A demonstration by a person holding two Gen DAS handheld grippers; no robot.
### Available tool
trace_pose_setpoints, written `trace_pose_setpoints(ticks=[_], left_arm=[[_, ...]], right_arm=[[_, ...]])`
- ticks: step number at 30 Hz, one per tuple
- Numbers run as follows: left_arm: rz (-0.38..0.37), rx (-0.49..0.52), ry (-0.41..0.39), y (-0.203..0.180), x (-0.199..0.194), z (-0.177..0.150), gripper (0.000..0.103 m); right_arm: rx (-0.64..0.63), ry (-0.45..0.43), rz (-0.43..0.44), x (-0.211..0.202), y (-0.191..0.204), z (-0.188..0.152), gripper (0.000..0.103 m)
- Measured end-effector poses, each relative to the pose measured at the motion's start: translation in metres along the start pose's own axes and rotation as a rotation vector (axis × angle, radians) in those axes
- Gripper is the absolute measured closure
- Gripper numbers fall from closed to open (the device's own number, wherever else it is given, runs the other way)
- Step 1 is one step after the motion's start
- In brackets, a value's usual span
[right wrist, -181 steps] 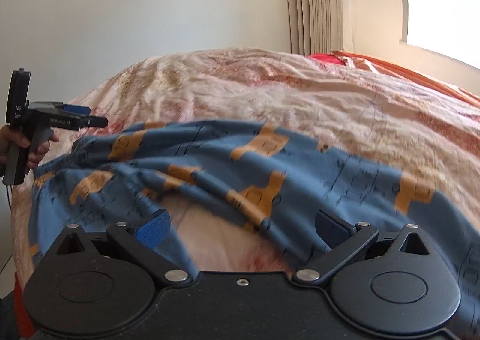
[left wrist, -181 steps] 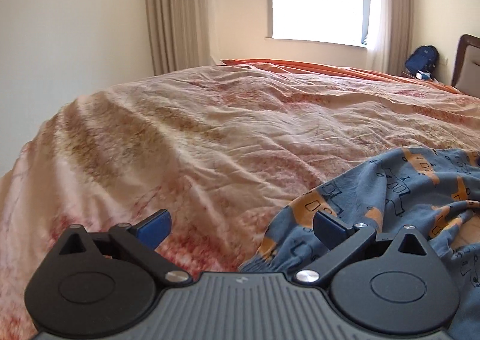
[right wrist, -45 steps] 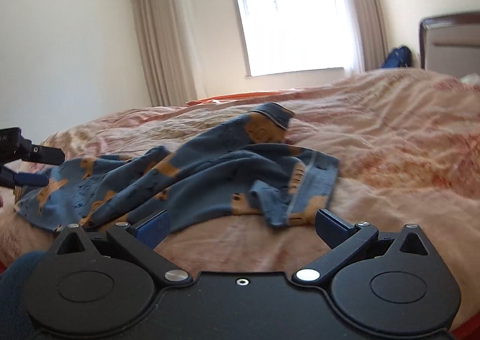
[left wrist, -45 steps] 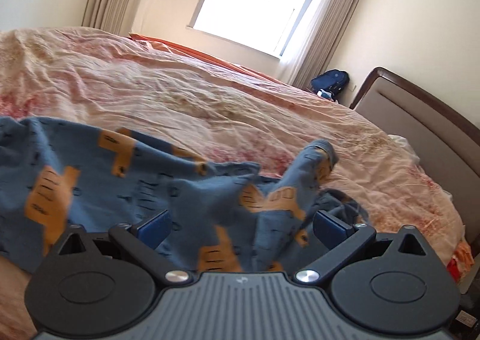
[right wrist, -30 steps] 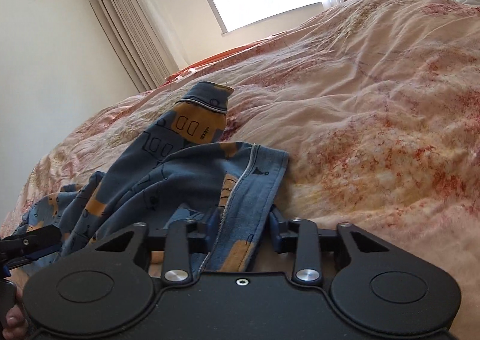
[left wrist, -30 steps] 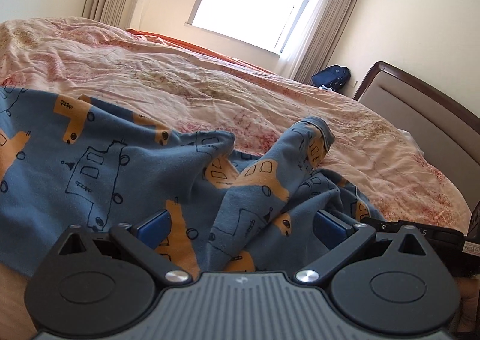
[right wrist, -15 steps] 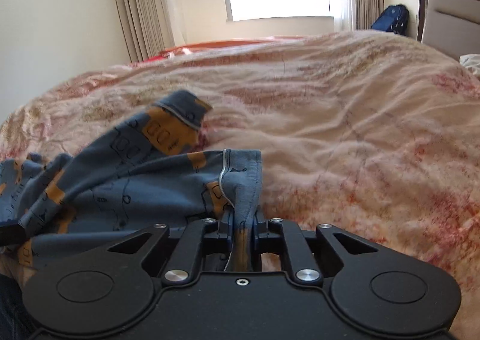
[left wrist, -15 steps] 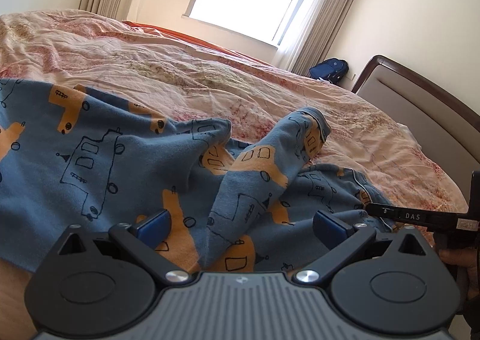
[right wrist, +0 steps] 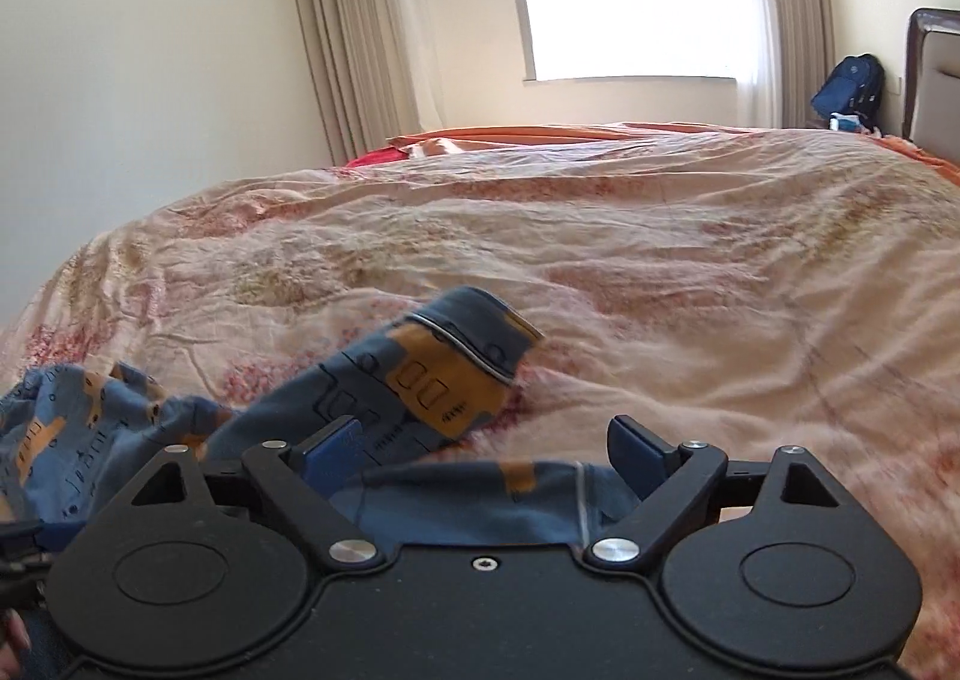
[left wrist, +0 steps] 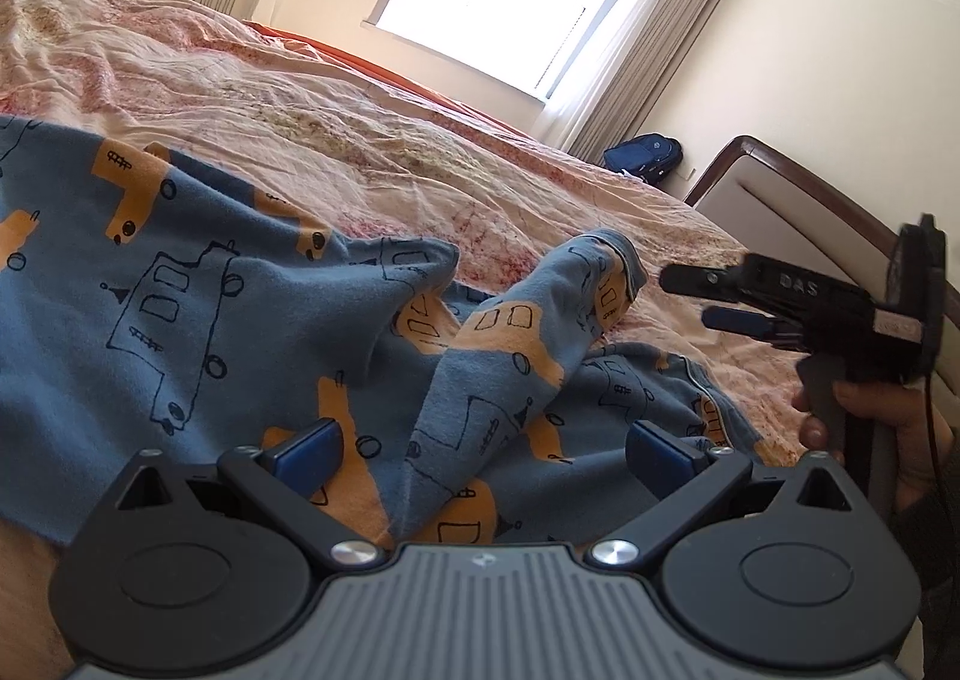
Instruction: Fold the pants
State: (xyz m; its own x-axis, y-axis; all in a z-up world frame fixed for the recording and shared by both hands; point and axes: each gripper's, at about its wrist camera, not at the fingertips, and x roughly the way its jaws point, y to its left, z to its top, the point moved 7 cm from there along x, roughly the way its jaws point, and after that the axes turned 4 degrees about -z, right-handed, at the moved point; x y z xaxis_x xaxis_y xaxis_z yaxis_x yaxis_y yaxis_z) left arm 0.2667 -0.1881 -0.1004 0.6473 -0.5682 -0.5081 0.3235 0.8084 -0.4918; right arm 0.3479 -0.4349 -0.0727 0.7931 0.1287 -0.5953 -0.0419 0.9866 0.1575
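While the blue pants [left wrist: 252,320] lie rumpled on the pink bed [left wrist: 420,152], the right gripper [right wrist: 480,449] has just let go, its jaws spread wide above them. The left gripper [left wrist: 480,449] gapes too, holding nothing.

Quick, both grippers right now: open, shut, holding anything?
Left gripper: open, holding nothing; the pants lie loose under it.
Right gripper: open, jaws have just been opening; holding nothing, waistband below them.
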Motion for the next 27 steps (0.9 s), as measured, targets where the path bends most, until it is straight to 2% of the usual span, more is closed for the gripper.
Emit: trace_pose_setpoints(ticks=[2, 4, 6, 8, 9, 10, 11, 12, 13, 15, 17, 19, 21, 24, 26, 27], left_arm=[[-0.004, -0.004, 0.001, 0.0, 0.001, 0.0, 0.001], [-0.012, -0.006, 0.001, 0.0, 0.001, 0.001, 0.001], [-0.028, -0.01, 0.004, 0.0, 0.002, 0.001, 0.001], [-0.045, -0.013, 0.006, -0.001, 0.004, 0.001, 0.001], [-0.053, -0.017, 0.006, -0.001, 0.004, 0.001, 0.001], [-0.061, -0.019, 0.006, -0.001, 0.004, 0.001, 0.001], [-0.072, -0.023, 0.004, -0.002, 0.005, 0.001, 0.003], [-0.078, -0.024, 0.001, -0.002, 0.004, 0.001, 0.009], [-0.086, -0.022, 0.001, -0.003, 0.005, 0.001, 0.013], [-0.1, -0.012, 0.009, -0.006, 0.006, 0.0, 0.024], [-0.102, 0.004, 0.017, -0.009, 0.007, -0.001, 0.03], [-0.1, 0.015, 0.019, -0.011, 0.008, -0.002, 0.031], [-0.101, 0.019, 0.023, -0.012, 0.01, -0.003, 0.039], [-0.101, 0.024, 0.031, -0.012, 0.01, -0.004, 0.048], [-0.096, 0.028, 0.035, -0.013, 0.011, -0.004, 0.051], [-0.094, 0.03, 0.037, -0.013, 0.011, -0.004, 0.051]], right_arm=[[0.03, 0.032, 0.034, 0.023, 0.007, 0.013, 0.009], [0.049, 0.058, 0.033, 0.046, 0.007, 0.021, 0.009], [0.131, 0.068, 0.017, 0.065, -0.002, 0.025, 0.01], [0.27, 0.055, 0.065, 0.075, -0.015, 0.026, 0.013], [0.321, 0.053, 0.079, 0.079, -0.02, 0.026, 0.021], [0.362, 0.051, 0.084, 0.082, -0.025, 0.027, 0.04], [0.377, 0.052, 0.085, 0.084, -0.028, 0.028, 0.054], [0.378, 0.056, 0.084, 0.086, -0.029, 0.029, 0.076], [0.368, 0.056, 0.076, 0.086, -0.029, 0.029, 0.093], [0.335, 0.046, 0.074, 0.081, -0.026, 0.029, 0.093], [0.29, 0.034, 0.059, 0.073, -0.024, 0.027, 0.094], [0.249, 0.039, 0.037, 0.067, -0.023, 0.023, 0.094], [0.19, 0.041, 0.002, 0.059, -0.021, 0.022, 0.094], [0.106, 0.034, -0.004, 0.048, -0.009, 0.028, 0.094], [0.045, 0.032, -0.023, 0.043, 0.002, 0.035, 0.093], [0.022, 0.033, -0.033, 0.043, 0.008, 0.038, 0.09]])
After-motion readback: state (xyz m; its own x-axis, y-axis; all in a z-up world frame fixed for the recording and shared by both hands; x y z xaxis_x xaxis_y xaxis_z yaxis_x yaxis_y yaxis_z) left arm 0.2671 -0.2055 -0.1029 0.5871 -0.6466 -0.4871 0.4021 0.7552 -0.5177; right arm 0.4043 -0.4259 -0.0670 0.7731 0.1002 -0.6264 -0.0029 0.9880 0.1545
